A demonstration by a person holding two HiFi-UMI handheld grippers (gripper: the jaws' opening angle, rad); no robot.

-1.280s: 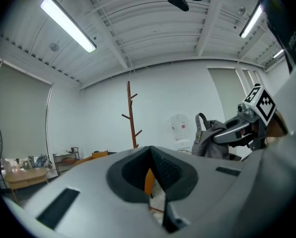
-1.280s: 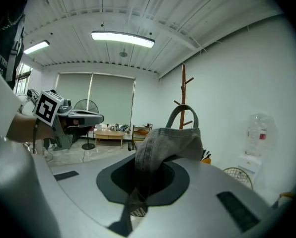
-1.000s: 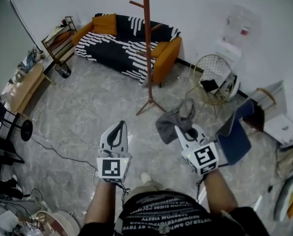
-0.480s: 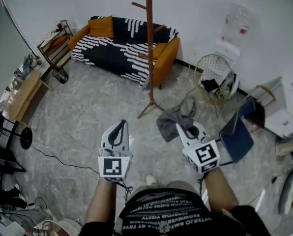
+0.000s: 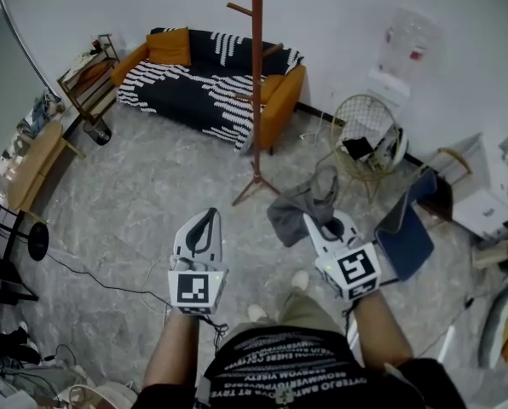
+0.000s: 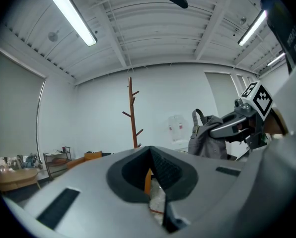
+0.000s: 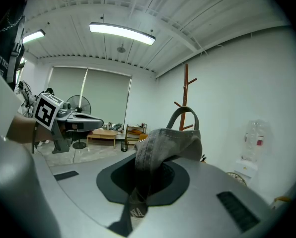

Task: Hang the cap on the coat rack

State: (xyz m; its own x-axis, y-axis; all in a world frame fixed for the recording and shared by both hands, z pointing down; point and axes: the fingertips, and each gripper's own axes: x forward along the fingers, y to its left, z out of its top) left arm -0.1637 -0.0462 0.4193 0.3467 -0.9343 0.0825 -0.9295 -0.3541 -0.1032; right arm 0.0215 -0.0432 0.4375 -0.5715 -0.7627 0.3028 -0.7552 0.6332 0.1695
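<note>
A tall brown wooden coat rack (image 5: pixel 256 83) stands on the marble floor in front of the sofa, a few steps ahead of me. My right gripper (image 5: pixel 311 221) is shut on a grey cap (image 5: pixel 298 209), which hangs forward off its jaws. In the right gripper view the cap (image 7: pixel 168 144) bulges up with its strap loop on top, and the coat rack (image 7: pixel 186 90) rises behind it. My left gripper (image 5: pixel 204 217) is held level beside the right one, shut and empty. In the left gripper view, the coat rack (image 6: pixel 133 114) is straight ahead and the cap (image 6: pixel 205 135) is at right.
A black-and-white striped sofa (image 5: pixel 203 79) with orange cushions sits behind the rack. A round wire chair (image 5: pixel 362 135), a blue folding chair (image 5: pixel 405 239) and a water dispenser (image 5: pixel 401 54) stand at right. At left are a shelf (image 5: pixel 88 77), a wooden table (image 5: pixel 28 164) and a floor cable (image 5: pixel 101 271).
The person has taken a small step and the room has shifted a little in view. Both grippers keep their pose, and the cap stays in the right one.
</note>
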